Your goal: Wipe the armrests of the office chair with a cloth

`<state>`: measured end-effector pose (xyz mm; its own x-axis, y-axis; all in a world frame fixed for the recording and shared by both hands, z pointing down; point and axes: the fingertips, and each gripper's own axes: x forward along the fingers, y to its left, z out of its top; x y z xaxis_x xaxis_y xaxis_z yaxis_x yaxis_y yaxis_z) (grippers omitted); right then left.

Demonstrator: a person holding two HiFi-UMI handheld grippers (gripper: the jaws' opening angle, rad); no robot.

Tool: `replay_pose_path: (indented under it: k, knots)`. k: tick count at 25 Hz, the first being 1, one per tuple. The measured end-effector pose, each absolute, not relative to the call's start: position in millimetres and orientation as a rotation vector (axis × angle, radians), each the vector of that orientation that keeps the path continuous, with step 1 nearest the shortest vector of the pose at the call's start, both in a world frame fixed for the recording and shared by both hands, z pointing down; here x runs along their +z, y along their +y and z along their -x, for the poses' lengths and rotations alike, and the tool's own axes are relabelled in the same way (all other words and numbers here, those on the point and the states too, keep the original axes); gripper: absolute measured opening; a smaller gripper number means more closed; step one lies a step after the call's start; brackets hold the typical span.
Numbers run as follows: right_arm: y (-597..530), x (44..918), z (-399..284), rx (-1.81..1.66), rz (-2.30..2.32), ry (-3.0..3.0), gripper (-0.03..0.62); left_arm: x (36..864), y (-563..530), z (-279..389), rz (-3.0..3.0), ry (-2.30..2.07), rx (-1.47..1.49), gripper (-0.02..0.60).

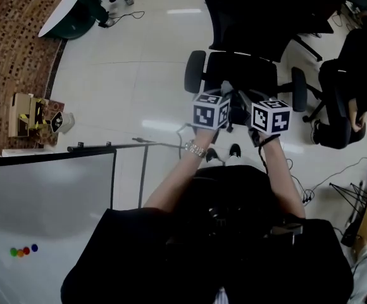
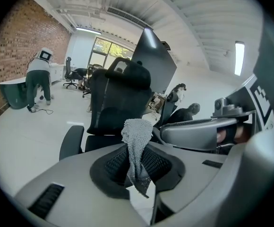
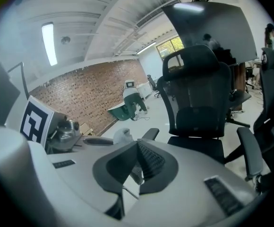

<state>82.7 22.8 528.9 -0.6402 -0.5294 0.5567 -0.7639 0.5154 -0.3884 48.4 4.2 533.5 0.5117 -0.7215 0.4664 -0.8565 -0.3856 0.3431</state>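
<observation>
Before a black mesh office chair [image 1: 242,71], a grey knitted cloth [image 2: 137,136] is pinched by the left gripper [image 2: 136,167]. The right gripper [image 3: 138,162] is closed, empty.

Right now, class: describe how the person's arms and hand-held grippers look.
The left hand-held gripper and right hand-held gripper are pale grey with black ribbed pads. Each carries a white cube with black square markers: left cube, right cube. Worn: black short-sleeved top, metal wristband on the left wrist.
</observation>
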Motion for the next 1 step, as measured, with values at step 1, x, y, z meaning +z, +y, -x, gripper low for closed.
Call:
replay_pose_path:
  k: [1]
  knots:
    - [21.3,525.9,-81.6,0.870,-1.066,-2.400,0.006,530.9,3.4,-47.9,-2.212,-1.294,0.316,0.055]
